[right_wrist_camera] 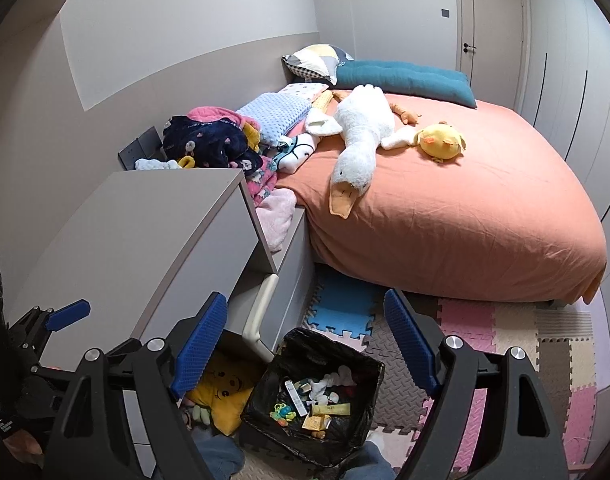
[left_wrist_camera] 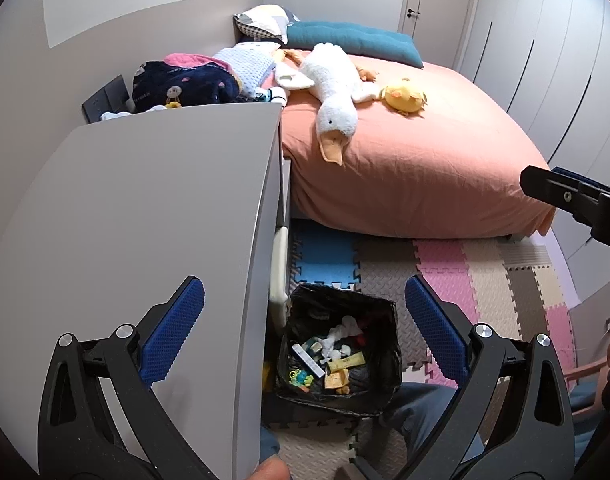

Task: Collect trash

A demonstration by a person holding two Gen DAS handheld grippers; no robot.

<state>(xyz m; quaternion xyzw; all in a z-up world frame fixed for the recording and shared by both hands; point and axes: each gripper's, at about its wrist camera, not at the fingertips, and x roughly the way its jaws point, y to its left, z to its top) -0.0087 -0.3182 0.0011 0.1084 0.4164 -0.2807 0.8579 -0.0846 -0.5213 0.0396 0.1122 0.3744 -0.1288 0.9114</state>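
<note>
In the left wrist view, the left gripper (left_wrist_camera: 305, 320) is seen released, its blue-padded fingers (left_wrist_camera: 177, 328) spread wide with nothing between them. Directly below the gap, a black-lined trash bin (left_wrist_camera: 379, 390) stands on the foam puzzle mat (left_wrist_camera: 457, 276), just beside the front of a grey cabinet (left_wrist_camera: 145, 220). Trash (left_wrist_camera: 333, 354) is seen lying inside the bin: crumpled white tissue, a white stick-like item, yellow wrappers and a small green and blue piece. A bed with a salmon cover (left_wrist_camera: 425, 152) is seen beyond, with a white goose plush (left_wrist_camera: 333, 88) and a yellow chick plush (left_wrist_camera: 405, 96) lying on it. The other gripper is seen at the right edge, apart from the bin. In the right wrist view, the right gripper (right_wrist_camera: 305, 344) is seen with its jaws parted and empty, hanging above the trash bin (right_wrist_camera: 261, 396), which sits near the bottom centre of the frame. The trash (right_wrist_camera: 325, 390) is seen gathered on the bin's floor. A yellow star cushion (right_wrist_camera: 221, 394) is seen tucked under the grey cabinet (right_wrist_camera: 145, 232), just beside the bin. The left gripper (right_wrist_camera: 45, 324) is seen at the left edge over the cabinet top. The bed (right_wrist_camera: 465, 208), the goose plush (right_wrist_camera: 361, 128) and the chick plush (right_wrist_camera: 441, 140) are seen beyond.
</note>
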